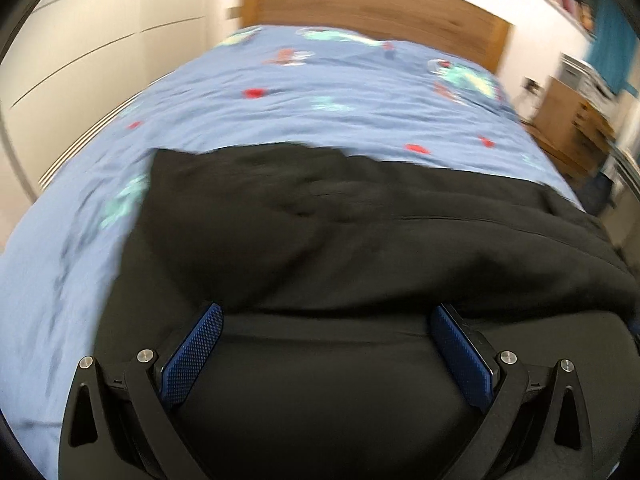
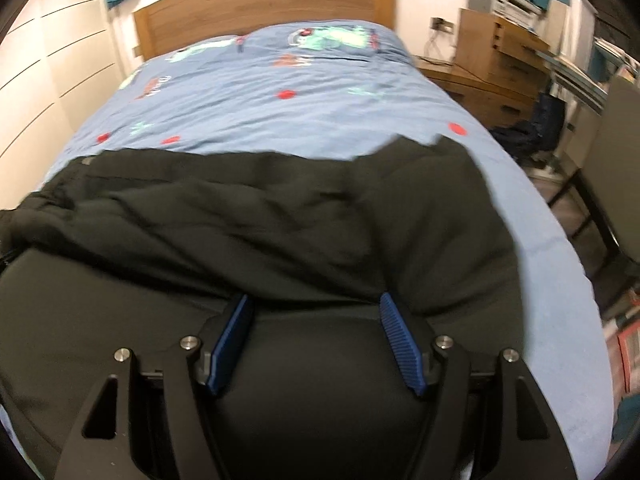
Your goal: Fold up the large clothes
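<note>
A large black garment (image 1: 360, 220) lies across the near part of the bed, its far part bunched in a thick fold; it also shows in the right wrist view (image 2: 280, 220). My left gripper (image 1: 326, 316) is open, its blue pads spread wide over the garment's near smooth layer, with the folded edge right at the fingertips. My right gripper (image 2: 316, 302) is open in the same way, its pads either side of black cloth below the fold. Neither gripper holds cloth.
The bed has a blue patterned duvet (image 1: 320, 92) and a wooden headboard (image 2: 260, 0). White wardrobe doors (image 1: 80, 60) stand on the left. Wooden drawers and a desk (image 2: 496, 60) with clutter stand to the right of the bed.
</note>
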Available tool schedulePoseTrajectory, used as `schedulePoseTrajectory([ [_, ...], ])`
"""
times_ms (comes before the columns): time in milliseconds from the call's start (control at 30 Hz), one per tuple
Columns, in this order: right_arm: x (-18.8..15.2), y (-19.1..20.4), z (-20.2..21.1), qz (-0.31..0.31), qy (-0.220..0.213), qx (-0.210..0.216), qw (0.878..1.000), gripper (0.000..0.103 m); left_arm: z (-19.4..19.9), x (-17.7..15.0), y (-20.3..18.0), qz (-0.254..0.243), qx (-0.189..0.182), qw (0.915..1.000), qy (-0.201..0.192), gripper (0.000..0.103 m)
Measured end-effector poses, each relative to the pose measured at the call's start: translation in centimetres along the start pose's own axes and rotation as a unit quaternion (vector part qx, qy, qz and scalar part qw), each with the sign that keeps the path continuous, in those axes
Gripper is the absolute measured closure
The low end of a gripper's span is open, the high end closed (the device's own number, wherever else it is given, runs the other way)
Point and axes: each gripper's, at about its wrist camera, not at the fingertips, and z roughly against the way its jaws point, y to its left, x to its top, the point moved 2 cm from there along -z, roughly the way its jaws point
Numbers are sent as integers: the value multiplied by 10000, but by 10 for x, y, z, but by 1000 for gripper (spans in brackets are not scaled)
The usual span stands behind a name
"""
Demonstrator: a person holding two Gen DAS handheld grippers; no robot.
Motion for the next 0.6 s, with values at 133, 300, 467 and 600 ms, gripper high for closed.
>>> schedulePoseTrajectory([
  [133,-11,-28,9,-304,97,-165,9994,38,21,-8,15,-35,247,9996,-93,1],
  [300,-18,-10,52,-291,-348,152,9989,38,57,-23,2,-228,213,9987,-394,1],
  [467,-34,19,64,-17,-511,461,9976,38,49,-39,-4,-234,269,9989,-320,1],
  [600,-48,14,50,-48,-380,362,9986,38,47,-49,0,-226,324,9988,-294,1],
])
